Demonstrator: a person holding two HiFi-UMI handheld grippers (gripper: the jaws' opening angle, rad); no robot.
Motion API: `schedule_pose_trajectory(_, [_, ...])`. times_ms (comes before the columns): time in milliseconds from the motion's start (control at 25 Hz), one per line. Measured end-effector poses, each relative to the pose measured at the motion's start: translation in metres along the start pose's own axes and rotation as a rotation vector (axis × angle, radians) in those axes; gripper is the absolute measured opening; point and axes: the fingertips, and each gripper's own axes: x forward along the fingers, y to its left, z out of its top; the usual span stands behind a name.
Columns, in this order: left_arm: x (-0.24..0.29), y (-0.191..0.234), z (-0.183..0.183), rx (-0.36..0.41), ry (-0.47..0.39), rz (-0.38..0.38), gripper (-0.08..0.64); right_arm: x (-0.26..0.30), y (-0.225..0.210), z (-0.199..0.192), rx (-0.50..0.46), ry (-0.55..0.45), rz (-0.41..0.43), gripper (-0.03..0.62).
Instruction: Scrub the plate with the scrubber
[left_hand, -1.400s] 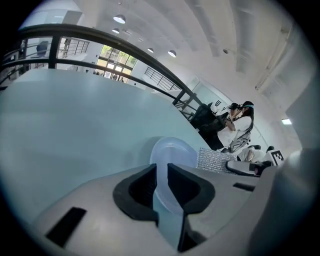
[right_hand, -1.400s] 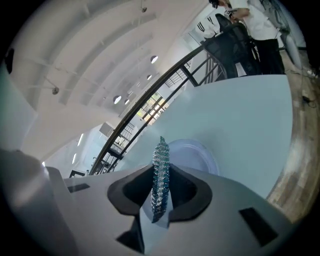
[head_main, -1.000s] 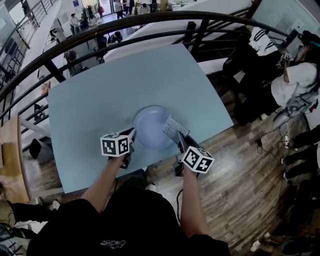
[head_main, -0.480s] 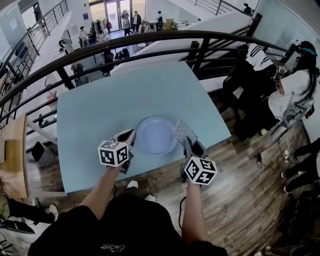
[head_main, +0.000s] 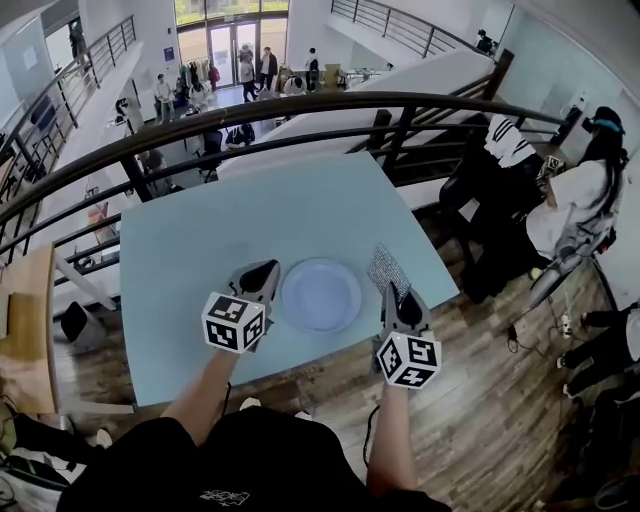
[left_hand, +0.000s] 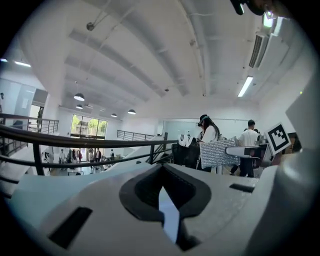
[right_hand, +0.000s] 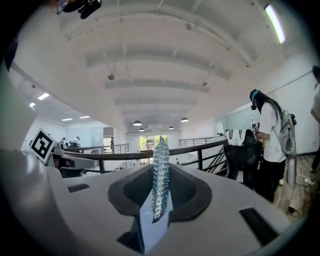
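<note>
A round pale-blue plate (head_main: 321, 295) lies on the light-blue table (head_main: 200, 240) near its front edge. My left gripper (head_main: 264, 270) sits just left of the plate's rim, its jaws shut with nothing between them. In the left gripper view those jaws (left_hand: 164, 200) point level across the room. My right gripper (head_main: 394, 291) is shut on the silvery mesh scrubber (head_main: 386, 268), held upright to the right of the plate and clear of it. That scrubber (right_hand: 160, 172) stands edge-on between the jaws in the right gripper view. It also shows as a glittery sheet (left_hand: 218, 152) in the left gripper view.
A black curved railing (head_main: 300, 105) runs behind the table. People sit at a desk on the right (head_main: 575, 190). Wooden floor (head_main: 480, 400) lies to the right of and below the table's front edge. The right gripper's marker cube (left_hand: 278, 137) shows in the left gripper view.
The scrubber has come off the plate's right rim and now stands to its right. Both grippers have drawn slightly away from the plate, and the head view has tilted up.
</note>
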Motion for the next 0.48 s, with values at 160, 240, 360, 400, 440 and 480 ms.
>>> schedule_pose_trajectory(160, [-0.012,0.010,0.032,0.065,-0.061,-0.027,0.009,-0.001,0.019,0.030,-0.030,-0.056,-0.015,0.084])
schedule_pose_trajectory(240, [-0.017,0.014,0.045,0.077,-0.091,-0.044,0.008,-0.004,0.025,0.044,-0.030,-0.086,-0.024,0.084])
schedule_pose_trajectory(360, [-0.023,0.022,0.064,0.082,-0.137,-0.062,0.008,-0.008,0.034,0.063,-0.033,-0.132,-0.035,0.084])
schedule_pose_trajectory(400, [-0.025,0.025,0.070,0.084,-0.151,-0.068,0.008,-0.010,0.037,0.068,-0.035,-0.144,-0.041,0.084])
schedule_pose_trajectory(440, [-0.027,0.027,0.077,0.086,-0.163,-0.074,0.009,-0.012,0.039,0.073,-0.035,-0.155,-0.049,0.084])
schedule_pose_trajectory(480, [-0.030,0.029,0.084,0.090,-0.175,-0.081,0.008,-0.015,0.041,0.078,-0.033,-0.165,-0.056,0.084])
